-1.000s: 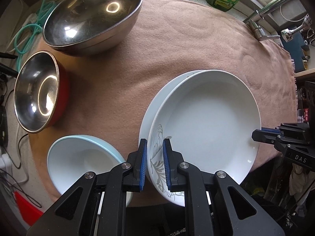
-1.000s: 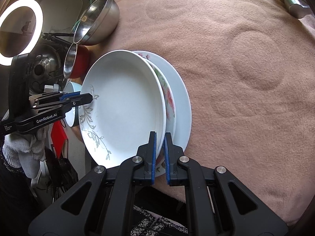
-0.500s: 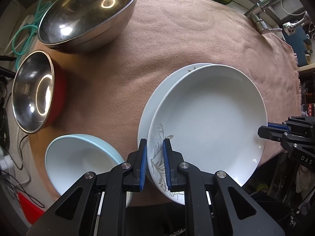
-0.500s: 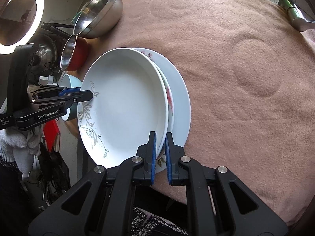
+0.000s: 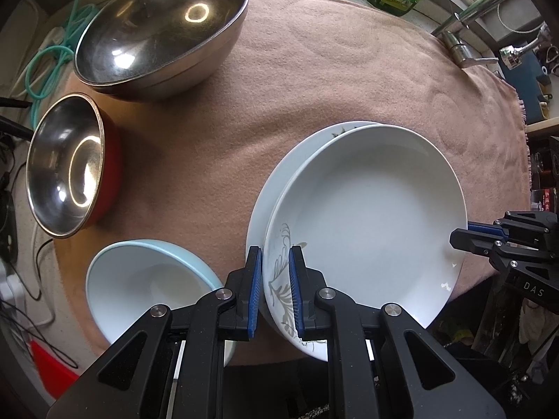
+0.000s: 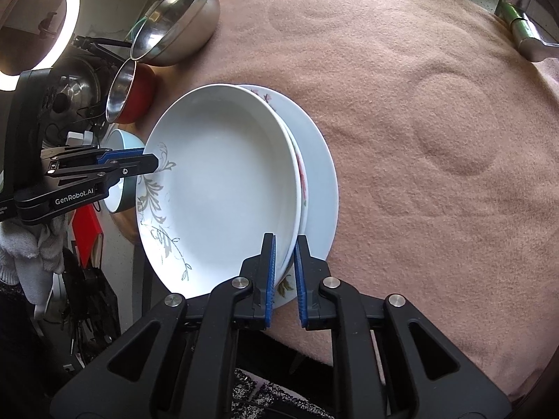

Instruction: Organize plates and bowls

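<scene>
Pink cloth (image 5: 314, 80) on table. Item: top plate (image 5: 367, 216), sat on 2 plates (image 6: 321, 181), near cloth's front edge. L gripper (image 5: 274, 289) & R gripper (image 6: 283, 276): fingers nearly closed, pinching its rim, opp. sides. Risk: uneven lift, rim slips, plate drops/chips.

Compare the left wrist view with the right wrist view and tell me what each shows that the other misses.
Only the left wrist view shows the inside of the light blue bowl and the teal hose. Only the right wrist view shows the ring light and the flowered plate between top plate and bottom plate. Both show the top plate, clamped at opposite rims by the left hand-held gripper and the right hand-held gripper.
</scene>
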Demonstrator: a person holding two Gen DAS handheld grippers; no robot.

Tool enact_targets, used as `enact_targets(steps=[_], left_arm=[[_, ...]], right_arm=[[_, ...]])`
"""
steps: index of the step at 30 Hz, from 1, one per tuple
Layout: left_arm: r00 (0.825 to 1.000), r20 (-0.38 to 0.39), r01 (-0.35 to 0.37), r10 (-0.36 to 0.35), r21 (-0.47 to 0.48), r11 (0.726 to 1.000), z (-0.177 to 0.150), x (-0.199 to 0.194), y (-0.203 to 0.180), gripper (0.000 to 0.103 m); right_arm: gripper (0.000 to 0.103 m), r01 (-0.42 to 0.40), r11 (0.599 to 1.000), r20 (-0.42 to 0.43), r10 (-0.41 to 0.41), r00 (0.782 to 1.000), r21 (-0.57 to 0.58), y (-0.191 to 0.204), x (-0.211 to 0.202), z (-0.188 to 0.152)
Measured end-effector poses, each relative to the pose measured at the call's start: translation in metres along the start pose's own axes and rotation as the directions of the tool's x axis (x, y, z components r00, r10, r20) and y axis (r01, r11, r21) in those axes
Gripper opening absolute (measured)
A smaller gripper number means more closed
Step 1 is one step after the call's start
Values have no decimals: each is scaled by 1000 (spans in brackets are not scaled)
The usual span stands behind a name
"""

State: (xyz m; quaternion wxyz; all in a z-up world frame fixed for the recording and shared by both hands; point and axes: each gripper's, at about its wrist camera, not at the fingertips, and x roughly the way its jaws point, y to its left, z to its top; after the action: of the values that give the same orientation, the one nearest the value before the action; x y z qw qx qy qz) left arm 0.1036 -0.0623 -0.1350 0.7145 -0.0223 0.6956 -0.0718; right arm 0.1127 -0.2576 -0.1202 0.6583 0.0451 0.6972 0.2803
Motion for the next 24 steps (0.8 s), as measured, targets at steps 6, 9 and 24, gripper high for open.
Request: enact_targets(steps=[6, 9, 24], left_arm=[[999, 45, 20, -19, -20, 1000, -2, -17, 8, 14], [996, 77, 39, -36, -41, 998, -3, -29, 14, 14], [937, 346, 118, -53, -169, 979, -20, -105, 55, 15]], right_arm=[[12, -2, 1000, 25, 2, 1000, -3, -2, -6, -1], [12, 8, 1000, 63, -7, 998, -22, -1, -17, -1], [14, -27, 997, 248, 43, 968, -68, 12, -73, 6]])
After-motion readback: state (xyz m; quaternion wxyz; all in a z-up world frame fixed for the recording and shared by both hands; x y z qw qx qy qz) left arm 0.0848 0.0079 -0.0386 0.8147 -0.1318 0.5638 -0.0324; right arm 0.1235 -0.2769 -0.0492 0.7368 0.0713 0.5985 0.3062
